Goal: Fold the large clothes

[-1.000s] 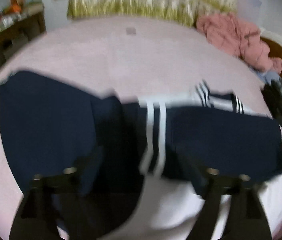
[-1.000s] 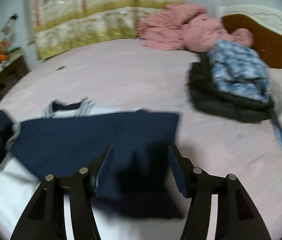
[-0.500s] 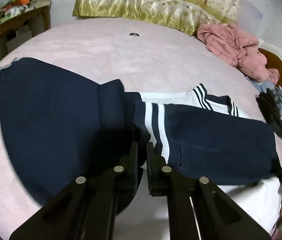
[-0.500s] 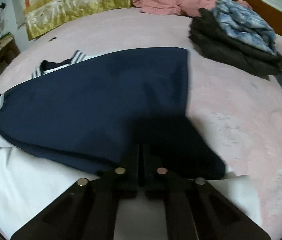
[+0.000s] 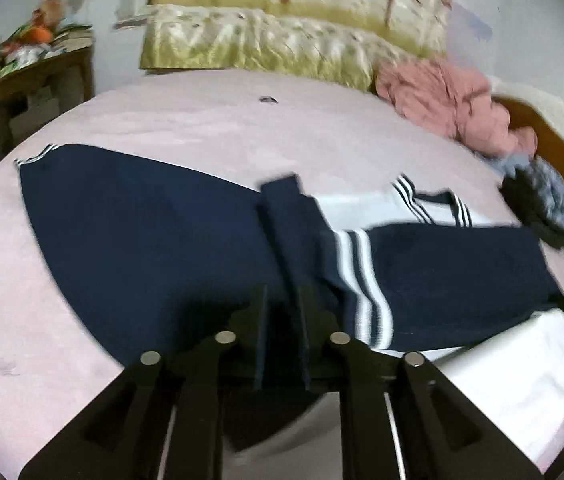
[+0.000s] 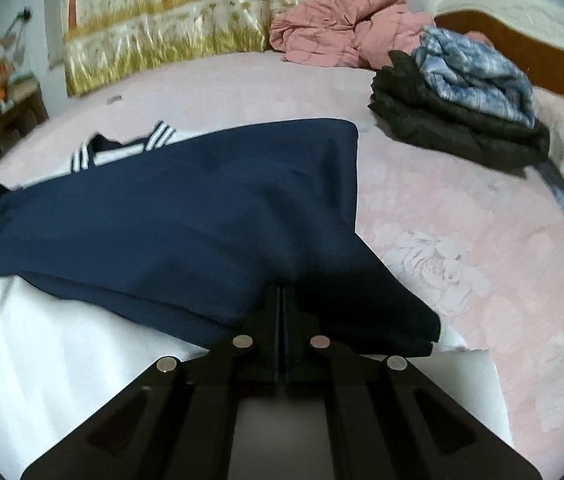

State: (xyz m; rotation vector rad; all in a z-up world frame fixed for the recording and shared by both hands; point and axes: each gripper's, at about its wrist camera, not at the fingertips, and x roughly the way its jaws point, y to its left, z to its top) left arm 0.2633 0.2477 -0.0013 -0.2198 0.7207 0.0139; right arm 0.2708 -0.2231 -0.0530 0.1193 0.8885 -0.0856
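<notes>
A large navy and white garment (image 5: 142, 232) with white stripes lies spread on the pink bed; it also shows in the right wrist view (image 6: 186, 216). A navy sleeve with two white cuff stripes (image 5: 357, 276) is folded across the white body. My left gripper (image 5: 282, 312) sits at the garment's near edge by the cuff, its jaws slightly apart, with navy cloth between them. My right gripper (image 6: 282, 300) is shut on the navy sleeve's near edge, over the white part (image 6: 62, 340).
A pink quilt (image 6: 341, 24) lies at the back of the bed (image 6: 461, 220). A dark jacket with a blue patterned garment (image 6: 469, 92) is stacked at the right. A wooden headboard (image 6: 541, 60) is at the right, a cluttered side table (image 5: 22, 72) at the left.
Both grippers closed from wide open onto the garment's near edge. The left jaws have since parted slightly and the left view has pulled back. The right stays shut on the sleeve.
</notes>
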